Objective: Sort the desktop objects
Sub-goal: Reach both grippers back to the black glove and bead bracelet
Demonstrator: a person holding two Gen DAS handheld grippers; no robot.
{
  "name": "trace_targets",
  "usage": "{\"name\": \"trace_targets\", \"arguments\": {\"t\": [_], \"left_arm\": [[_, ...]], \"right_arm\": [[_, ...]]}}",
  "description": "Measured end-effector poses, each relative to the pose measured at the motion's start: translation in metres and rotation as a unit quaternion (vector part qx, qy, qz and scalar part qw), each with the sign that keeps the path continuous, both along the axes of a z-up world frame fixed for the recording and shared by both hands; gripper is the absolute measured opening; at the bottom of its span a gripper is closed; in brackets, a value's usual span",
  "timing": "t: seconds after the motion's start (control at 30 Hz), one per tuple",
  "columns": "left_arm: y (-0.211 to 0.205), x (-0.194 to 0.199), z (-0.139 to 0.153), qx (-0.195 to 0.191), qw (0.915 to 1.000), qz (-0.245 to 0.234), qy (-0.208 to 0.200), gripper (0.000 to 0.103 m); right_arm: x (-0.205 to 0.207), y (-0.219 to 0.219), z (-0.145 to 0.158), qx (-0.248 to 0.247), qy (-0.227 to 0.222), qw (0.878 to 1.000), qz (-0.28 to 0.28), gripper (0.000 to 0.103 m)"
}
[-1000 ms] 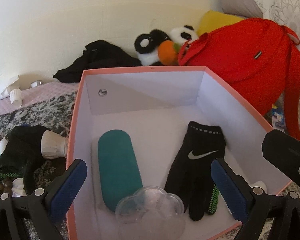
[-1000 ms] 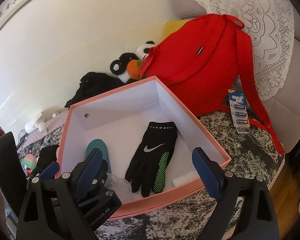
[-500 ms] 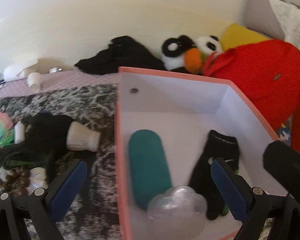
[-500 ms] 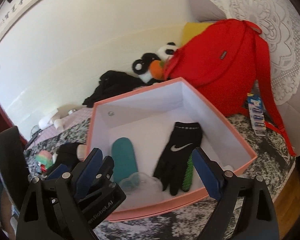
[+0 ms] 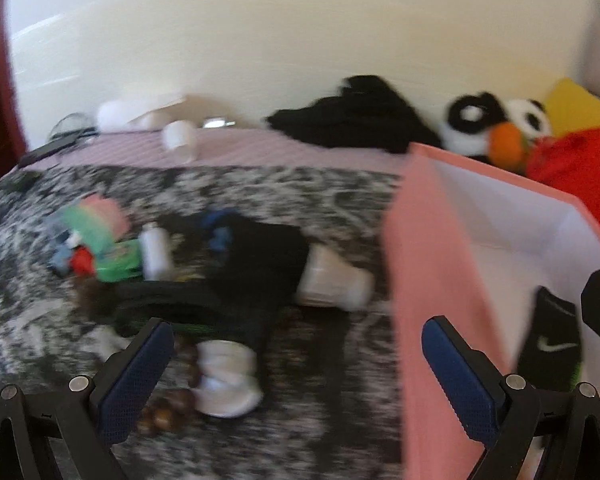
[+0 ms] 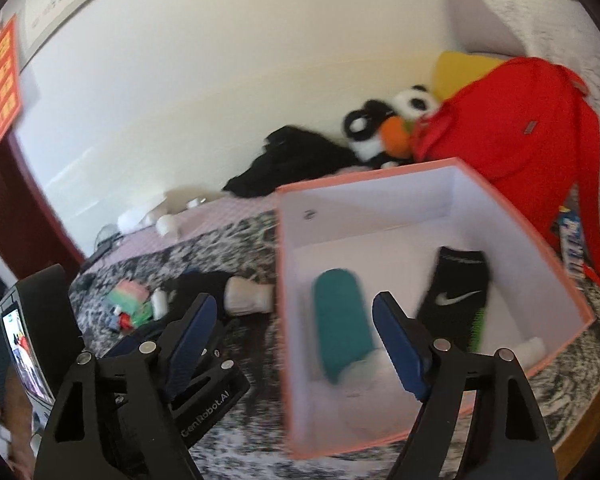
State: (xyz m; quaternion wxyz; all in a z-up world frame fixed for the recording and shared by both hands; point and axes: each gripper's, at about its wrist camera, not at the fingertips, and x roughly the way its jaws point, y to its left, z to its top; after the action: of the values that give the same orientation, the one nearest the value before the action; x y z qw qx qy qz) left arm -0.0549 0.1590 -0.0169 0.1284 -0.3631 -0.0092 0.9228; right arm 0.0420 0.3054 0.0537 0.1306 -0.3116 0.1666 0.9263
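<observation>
Black glove [image 6: 454, 300] flat inside pink box [image 6: 420, 168]

The left gripper [image 5: 296, 364] has swung left, away from the pink box [image 5: 432, 280], and now faces the clutter pile on the tabletop. The right gripper [image 6: 296, 328] has turned left too, shifting the box rightward in its view.

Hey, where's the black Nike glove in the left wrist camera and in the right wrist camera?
Left wrist view: the black Nike glove lies at the far right, inside the pink box, just past the left gripper, right-hand finger.
Right wrist view: right of centre, on the box floor, right of the teal case.
Shared landmark: the panda plush behind the box, by the wall.
</observation>
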Motion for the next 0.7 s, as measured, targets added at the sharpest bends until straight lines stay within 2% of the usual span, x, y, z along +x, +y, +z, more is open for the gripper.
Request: {"name": "trace_targets", "arguments": {"t": [0.17, 0.3, 0.37, 0.47, 0.53, 0.7], "left_arm": [[-0.056, -0.029, -0.015, -0.004, 0.9987, 0.049, -0.012, 0.102], [-0.096, -0.048, -0.034, 0.013, 0.9961, 0.071, -0.05, 0.102], [-0.112, -0.051, -0.04, 0.043, 0.9941, 0.065, -0.075, 0.102], [-0.127, -0.047, -0.046, 0.084, 0.9907, 0.042, -0.098, 0.101], [-0.126, -0.042, -0.047, 0.074, 0.9928, 0.027, -0.09, 0.1], [-0.108, -0.035, -0.059, -0.016, 0.9978, 0.004, -0.065, 0.1]], "right_arm": [[-0.039, -0.035, -0.022, -0.007, -0.018, 0.999, 0.029, 0.083], [-0.078, -0.055, -0.051, -0.031, -0.049, 0.997, 0.051, 0.083], [-0.1, -0.061, -0.067, -0.048, -0.065, 0.995, 0.062, 0.081], [-0.126, -0.065, -0.094, -0.076, -0.096, 0.99, 0.072, 0.071], [-0.136, -0.064, -0.109, -0.098, -0.11, 0.986, 0.074, 0.063], [-0.154, -0.059, -0.135, -0.154, -0.126, 0.977, 0.076, 0.063]]}}
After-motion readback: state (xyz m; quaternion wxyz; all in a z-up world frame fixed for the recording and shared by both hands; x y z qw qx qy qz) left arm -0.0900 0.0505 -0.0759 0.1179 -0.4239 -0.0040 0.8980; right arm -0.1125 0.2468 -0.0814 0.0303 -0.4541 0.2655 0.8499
